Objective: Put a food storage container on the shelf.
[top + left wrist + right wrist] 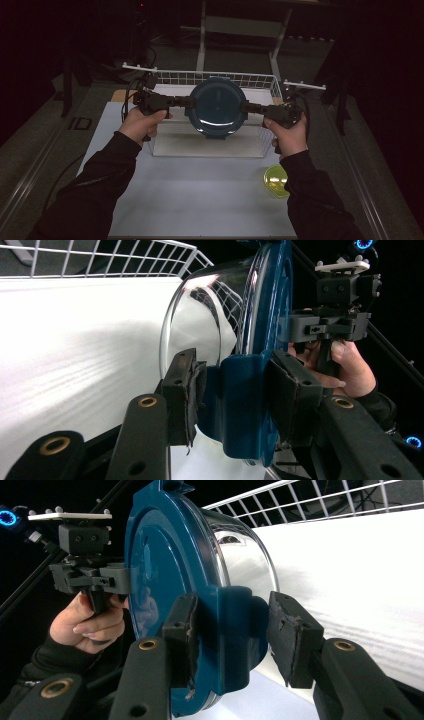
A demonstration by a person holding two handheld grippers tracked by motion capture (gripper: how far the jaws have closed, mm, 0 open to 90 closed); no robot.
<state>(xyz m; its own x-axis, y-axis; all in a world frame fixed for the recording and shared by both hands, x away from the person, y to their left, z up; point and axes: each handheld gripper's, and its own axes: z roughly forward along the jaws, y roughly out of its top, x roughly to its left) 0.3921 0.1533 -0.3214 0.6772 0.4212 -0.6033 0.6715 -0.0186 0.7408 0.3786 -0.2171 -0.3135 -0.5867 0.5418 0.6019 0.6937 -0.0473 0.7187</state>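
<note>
From the high view, a round container with a blue lid (216,107) hangs in the air, tipped on edge so its lid faces the camera, above the front part of a white wire basket (260,80) that stands at the twelve o'clock end of the white bench (200,195). The left hand-held gripper (186,102) meets the container at its nine o'clock edge, the right hand-held gripper (246,107) at its three o'clock edge, each carried by a hand in a dark sleeve. A small yellow-green bowl (275,180) sits on the bench at about four o'clock from the container, just beside the right forearm.

In the left gripper view, the jaws stand partly closed around a blue latch tab (245,405) on the container's rim; the pad (295,395) at three o'clock lies against the tab, and the pad at nine o'clock presses the clear glass body (its foam is frayed). The right hand-held gripper (287,330) and its hand show at two o'clock, on the far rim.

In the right gripper view, the jaws are likewise partly closed about the opposite blue tab (232,635). The pad (182,630) at nine o'clock touches the lid side; whether the pad at three o'clock touches the tab, I cannot tell. The left hand-held gripper (125,577) shows at ten o'clock.
</note>
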